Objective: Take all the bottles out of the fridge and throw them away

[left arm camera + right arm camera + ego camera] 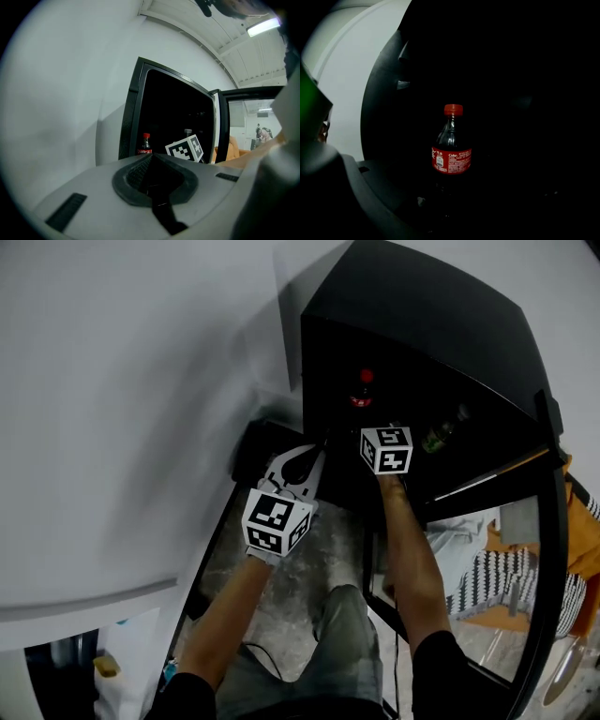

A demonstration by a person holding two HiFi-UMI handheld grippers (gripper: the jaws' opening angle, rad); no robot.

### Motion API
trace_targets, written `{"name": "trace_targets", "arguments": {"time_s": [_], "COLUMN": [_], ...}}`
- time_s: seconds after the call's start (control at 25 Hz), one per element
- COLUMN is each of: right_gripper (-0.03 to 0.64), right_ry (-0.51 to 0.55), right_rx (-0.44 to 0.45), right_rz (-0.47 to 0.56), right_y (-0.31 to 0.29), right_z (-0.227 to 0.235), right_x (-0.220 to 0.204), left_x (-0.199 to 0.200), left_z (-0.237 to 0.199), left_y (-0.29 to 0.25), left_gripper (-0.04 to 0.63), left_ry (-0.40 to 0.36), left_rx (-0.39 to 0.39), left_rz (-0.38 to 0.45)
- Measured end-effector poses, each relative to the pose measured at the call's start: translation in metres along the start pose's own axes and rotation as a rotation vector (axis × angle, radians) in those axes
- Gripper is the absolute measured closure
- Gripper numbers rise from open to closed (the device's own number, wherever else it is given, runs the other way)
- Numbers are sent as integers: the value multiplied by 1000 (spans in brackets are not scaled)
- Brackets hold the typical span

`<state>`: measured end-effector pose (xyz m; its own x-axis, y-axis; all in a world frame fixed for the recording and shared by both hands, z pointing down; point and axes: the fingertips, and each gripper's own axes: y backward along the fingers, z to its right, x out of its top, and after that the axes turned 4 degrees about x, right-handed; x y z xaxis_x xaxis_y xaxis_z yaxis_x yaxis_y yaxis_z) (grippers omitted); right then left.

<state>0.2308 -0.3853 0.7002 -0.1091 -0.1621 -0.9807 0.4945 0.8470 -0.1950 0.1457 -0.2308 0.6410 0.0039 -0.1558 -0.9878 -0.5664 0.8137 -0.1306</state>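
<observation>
A cola bottle [364, 390] with a red cap and red label stands upright inside the dark open fridge [422, 324]. In the right gripper view this cola bottle [452, 150] is straight ahead, a short way beyond my right gripper [450, 211], which is open and touches nothing. Its marker cube [386, 448] sits at the fridge mouth. A second, greenish bottle [441, 435] lies further right in the fridge. My left gripper [300, 457] hangs outside, left of the fridge front, its jaws shut and empty. From the left gripper [154, 173] I see the cola bottle [145, 143] and a grey-capped bottle [188, 132].
The fridge's glass door [525, 549] stands open at the right. A white wall [122, 409] runs along the left. A dark box-like object [255, 448] sits on the speckled floor [281, 587] beside the fridge. My knee [342, 624] is below the grippers.
</observation>
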Motion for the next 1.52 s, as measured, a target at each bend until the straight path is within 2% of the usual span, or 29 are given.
{"name": "trace_targets", "arguments": {"time_s": [0.28, 0.48, 0.88, 1.2, 1.52], "right_gripper": [295, 301, 307, 307, 307], "right_ry": [-10, 6, -24, -70, -92], "right_rx": [25, 11, -44, -86, -99], "right_rz": [-3, -18, -49, -97, -119], "right_y": [-23, -26, 21, 91, 174], "right_z": [6, 3, -7, -58, -141], "right_x": [-4, -3, -12, 5, 69], "left_x": [-10, -7, 0, 34, 99], "left_z": [-19, -20, -18, -2, -1], "left_y": [-11, -14, 9, 49, 109], "left_gripper": [594, 594, 594, 594, 594], "left_ry": [11, 8, 37, 55, 52], "left_rx": [27, 26, 0, -80, -118], "left_rz": [-4, 2, -10, -65, -92]}}
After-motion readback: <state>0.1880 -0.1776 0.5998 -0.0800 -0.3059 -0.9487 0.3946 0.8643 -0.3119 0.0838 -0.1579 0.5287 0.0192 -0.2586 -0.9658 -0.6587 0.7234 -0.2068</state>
